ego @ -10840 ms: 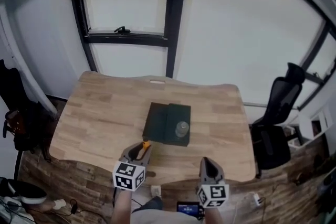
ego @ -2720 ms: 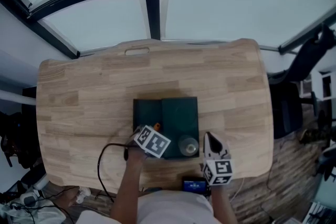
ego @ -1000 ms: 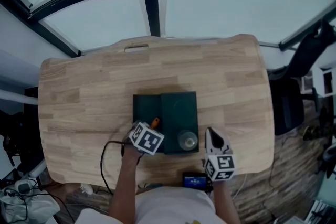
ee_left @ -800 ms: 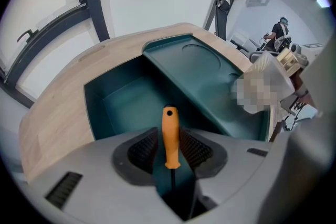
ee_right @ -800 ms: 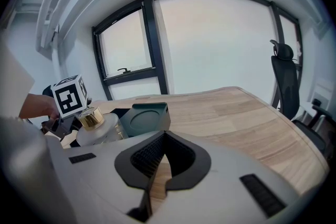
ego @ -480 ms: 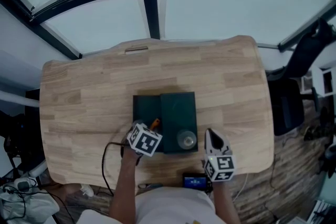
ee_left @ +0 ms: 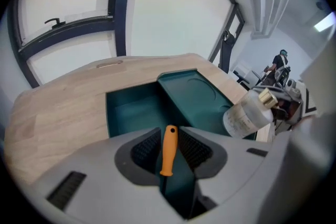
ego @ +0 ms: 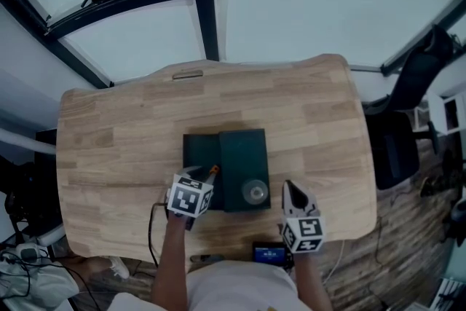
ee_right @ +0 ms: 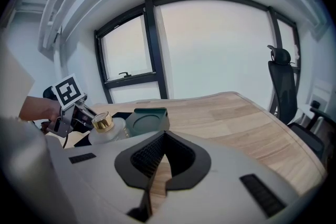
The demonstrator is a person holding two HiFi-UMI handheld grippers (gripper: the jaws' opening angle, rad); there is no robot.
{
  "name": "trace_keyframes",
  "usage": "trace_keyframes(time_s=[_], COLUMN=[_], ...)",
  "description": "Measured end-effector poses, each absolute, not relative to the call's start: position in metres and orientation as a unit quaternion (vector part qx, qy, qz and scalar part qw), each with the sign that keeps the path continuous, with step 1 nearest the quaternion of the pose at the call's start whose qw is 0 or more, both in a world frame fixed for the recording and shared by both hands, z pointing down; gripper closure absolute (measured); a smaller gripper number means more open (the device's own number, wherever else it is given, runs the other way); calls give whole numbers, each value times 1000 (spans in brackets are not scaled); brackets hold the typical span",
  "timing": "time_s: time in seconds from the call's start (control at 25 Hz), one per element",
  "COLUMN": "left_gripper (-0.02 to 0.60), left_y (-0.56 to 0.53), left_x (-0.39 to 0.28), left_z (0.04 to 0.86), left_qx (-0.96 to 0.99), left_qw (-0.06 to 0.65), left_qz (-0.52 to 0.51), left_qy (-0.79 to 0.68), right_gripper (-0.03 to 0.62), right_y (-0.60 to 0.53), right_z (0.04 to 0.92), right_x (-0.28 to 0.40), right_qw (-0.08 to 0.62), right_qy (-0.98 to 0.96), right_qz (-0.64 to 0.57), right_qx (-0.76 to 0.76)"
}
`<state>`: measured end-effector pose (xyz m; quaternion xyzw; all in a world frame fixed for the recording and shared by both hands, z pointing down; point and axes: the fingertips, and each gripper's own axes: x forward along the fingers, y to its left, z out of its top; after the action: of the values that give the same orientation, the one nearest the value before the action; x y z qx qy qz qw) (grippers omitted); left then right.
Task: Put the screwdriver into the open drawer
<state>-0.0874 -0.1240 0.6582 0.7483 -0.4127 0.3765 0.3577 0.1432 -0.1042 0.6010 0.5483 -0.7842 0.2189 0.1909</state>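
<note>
Left tongs in the head view are at the near end of the open drawer, which sticks out left of the dark green box on the worktop. Right tongs hang by the worktop's near edge, just right of a small bottle on the box.

Left gripper view: jaws pinching the orange screwdriver by its handle, drawer just beyond.

Right gripper view: jaws pressed together, nothing in them.
</note>
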Motion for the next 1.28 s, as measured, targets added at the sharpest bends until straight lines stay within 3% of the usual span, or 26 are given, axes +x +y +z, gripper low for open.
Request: trace_keyframes(time_s=[0.04, 0.16, 0.2, 1.28], left_gripper=[472, 576, 581, 581], left_y=[-127, -130, -130, -87], left_x=[-89, -95, -96, -80], left_z=[654, 641, 638, 523], left_qx=[749, 749, 750, 815], left_qw=[354, 341, 338, 163], left_qz=[366, 347, 342, 171], left_qy=[-423, -449, -455, -530], right_gripper=[597, 597, 597, 597], right_y=[-104, -102, -101, -69], right_z=[599, 595, 593, 516], right_x=[144, 146, 146, 138], right_qw=[189, 183, 182, 143], right_qy=[-785, -786, -787, -817], right_qz=[217, 213, 212, 102], right_qx=[549, 551, 550, 549])
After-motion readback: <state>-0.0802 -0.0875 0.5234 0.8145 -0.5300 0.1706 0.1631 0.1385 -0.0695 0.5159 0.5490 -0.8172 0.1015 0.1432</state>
